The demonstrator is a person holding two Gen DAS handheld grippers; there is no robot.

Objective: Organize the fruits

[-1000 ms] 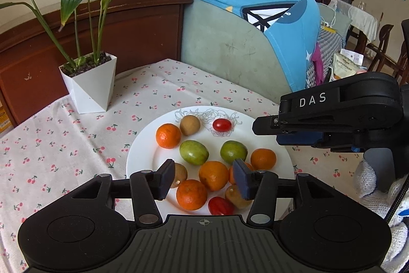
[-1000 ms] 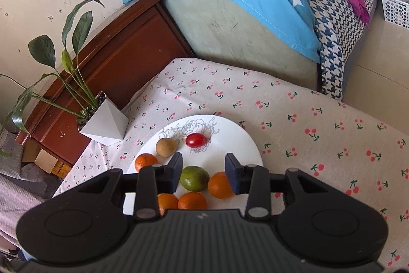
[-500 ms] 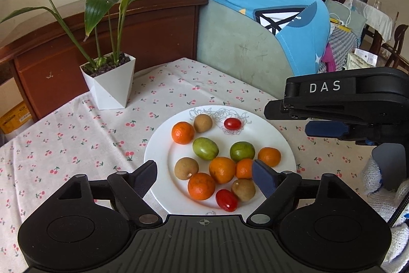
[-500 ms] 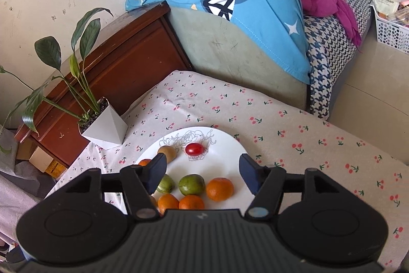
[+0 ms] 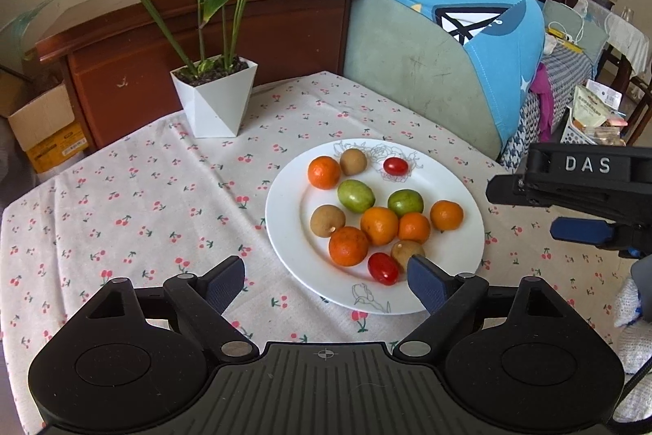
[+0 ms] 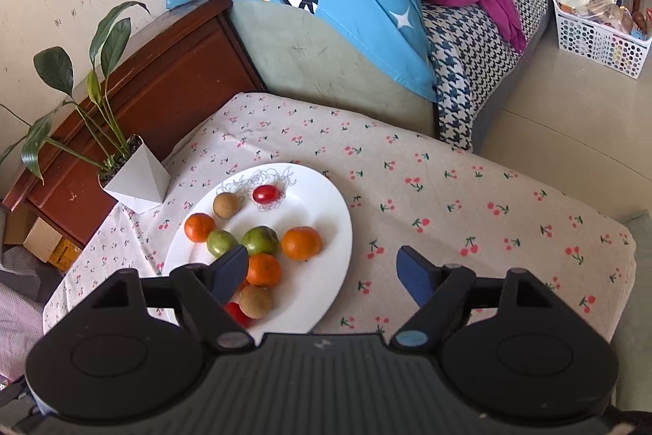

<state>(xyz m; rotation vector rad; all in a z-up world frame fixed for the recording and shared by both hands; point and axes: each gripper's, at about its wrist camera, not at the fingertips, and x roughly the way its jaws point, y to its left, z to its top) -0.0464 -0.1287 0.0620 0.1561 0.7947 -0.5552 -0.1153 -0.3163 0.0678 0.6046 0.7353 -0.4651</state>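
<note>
A white plate (image 5: 468,231) (image 6: 326,296) on the cherry-print tablecloth carries several fruits: orange tangerines (image 5: 349,246) (image 6: 301,243), green fruits (image 5: 355,195) (image 6: 259,240), brown round fruits (image 5: 327,220) (image 6: 225,205) and red cherry tomatoes (image 5: 395,166) (image 6: 267,193). My left gripper (image 5: 326,282) hovers above the plate's near edge, jaws opening, nothing between them. My right gripper (image 6: 322,274) hangs over the plate's right side, jaws opening and empty. Seen from the left wrist view, the right gripper's black body marked DAS (image 5: 582,186) sits at the right.
A white angular pot with a leafy plant (image 5: 214,100) (image 6: 136,178) stands on the table's far left. Behind the table are a dark wooden cabinet (image 5: 203,39), a sofa arm draped in blue cloth (image 5: 448,11) and a white basket (image 6: 595,39) on the floor.
Both grippers have opened from nearly closed to wide. Both have pulled back and up from the plate, so the fruits lie further ahead and the plate shifted right in the left wrist view.
</note>
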